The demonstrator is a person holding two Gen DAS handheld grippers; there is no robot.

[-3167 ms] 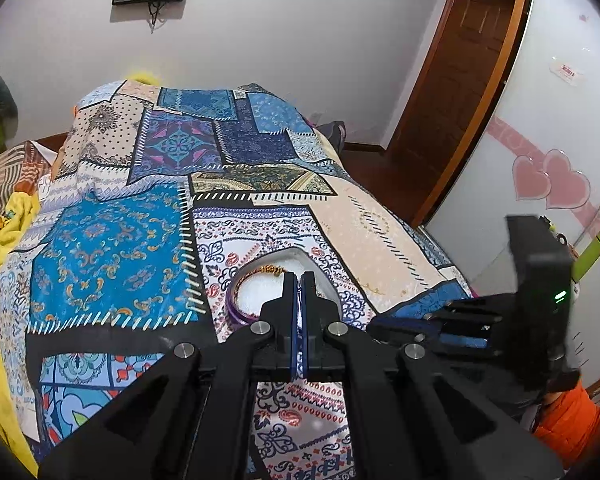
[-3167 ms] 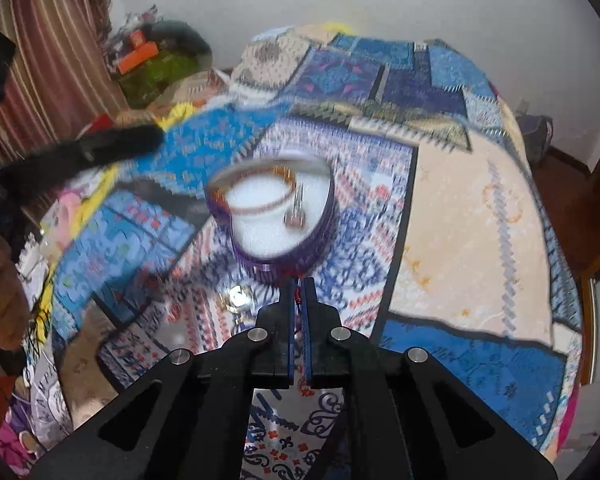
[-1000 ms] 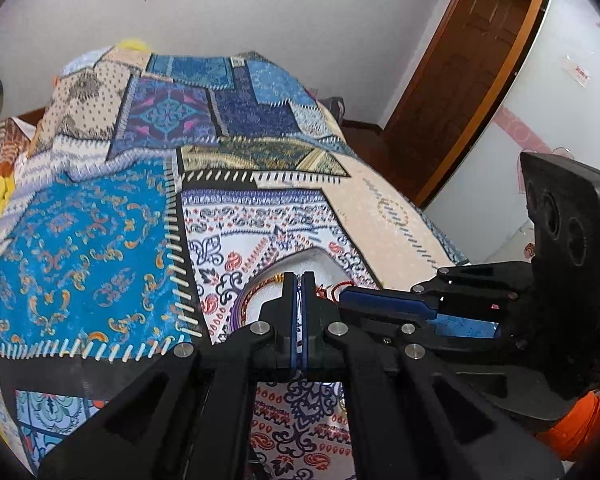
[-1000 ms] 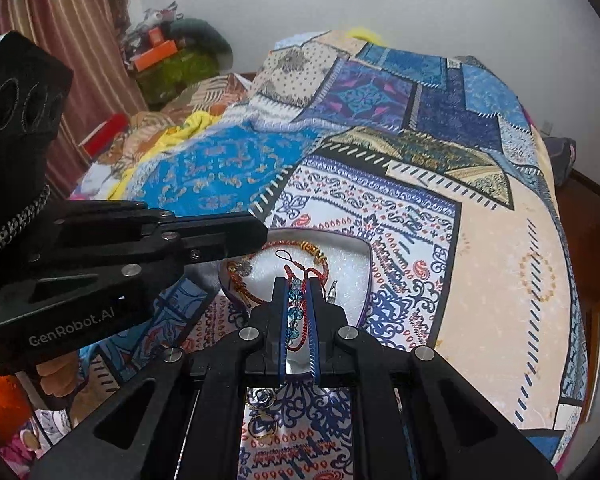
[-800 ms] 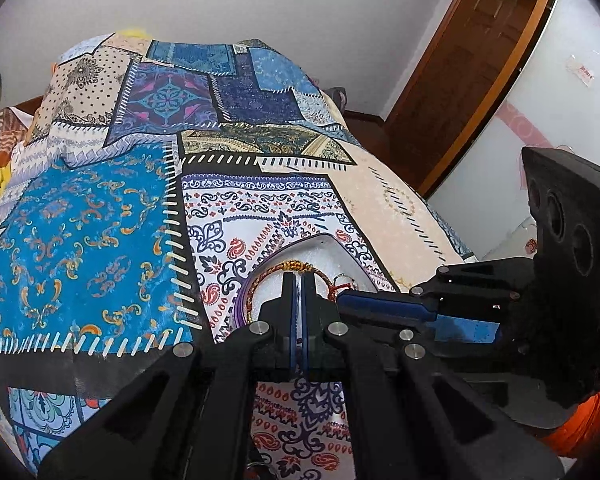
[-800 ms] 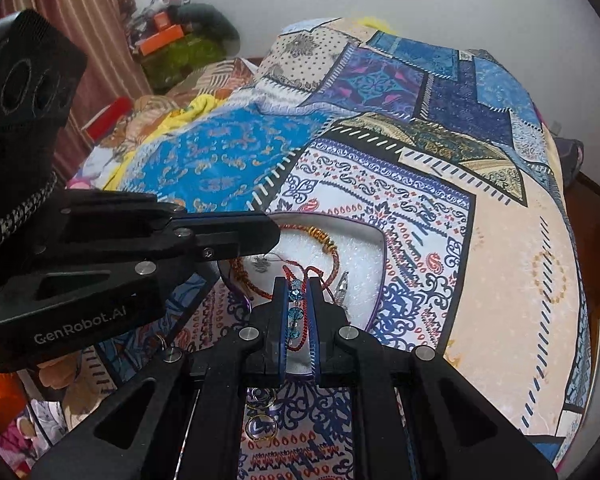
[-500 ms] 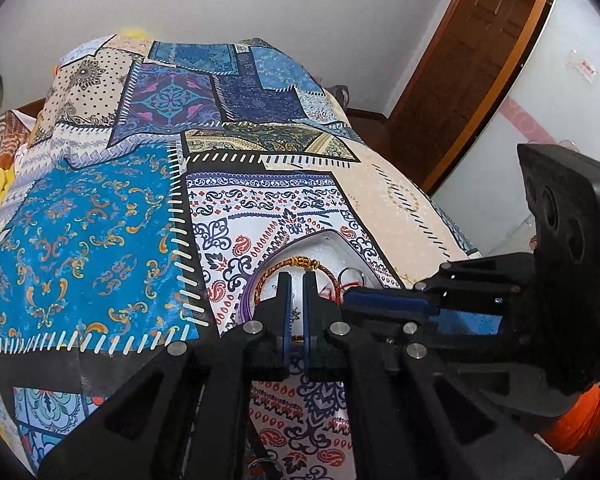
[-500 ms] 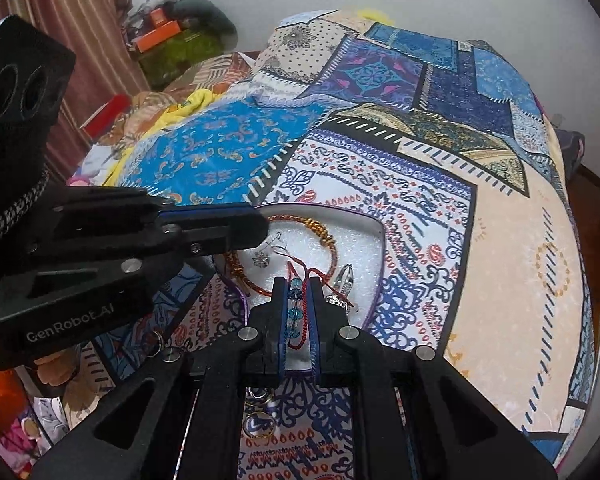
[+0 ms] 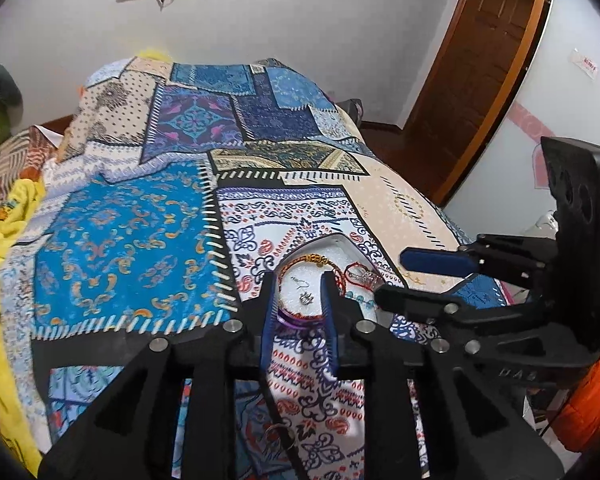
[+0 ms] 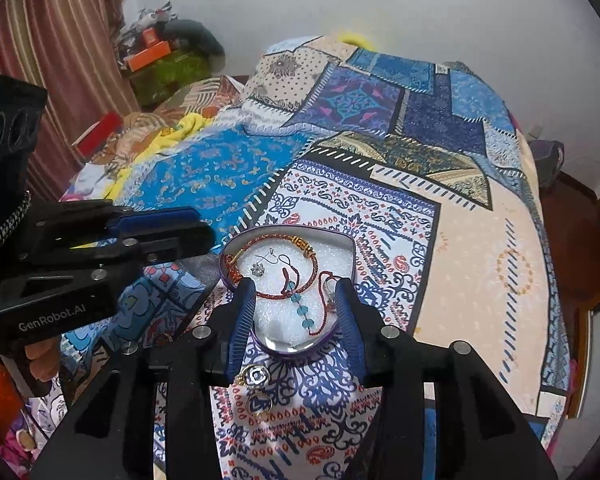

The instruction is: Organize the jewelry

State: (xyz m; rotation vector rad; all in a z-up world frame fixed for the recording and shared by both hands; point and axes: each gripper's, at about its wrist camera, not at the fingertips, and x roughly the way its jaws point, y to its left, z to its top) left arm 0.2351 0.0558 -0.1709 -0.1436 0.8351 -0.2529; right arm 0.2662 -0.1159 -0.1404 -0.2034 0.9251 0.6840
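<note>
A purple heart-shaped tin (image 10: 350, 246) with white foam lies on the patchwork bedspread. It holds a red and gold cord bracelet (image 10: 284, 294), a red cord with blue beads (image 10: 300, 310) and a small silver earring (image 10: 257, 269). My right gripper (image 10: 295, 294) is open and empty just above the tin's near end. My left gripper (image 9: 299, 285) is open and empty over the tin (image 9: 300, 322), with the earring (image 9: 306, 299) between its fingers. The left gripper also shows in the right wrist view (image 10: 156, 228), and the right gripper shows in the left wrist view (image 9: 416, 284).
Loose rings (image 10: 257, 376) lie on the bedspread just in front of the tin, and one ring shows in the left wrist view (image 9: 278, 438). A yellow cloth (image 9: 8, 216) lies along the bed's left side. A wooden door (image 9: 480, 60) stands at the right.
Both grippers have opened. The right gripper let go of the red cord with blue beads, which now lies in the tin. The left gripper went from shut to open over the tin.
</note>
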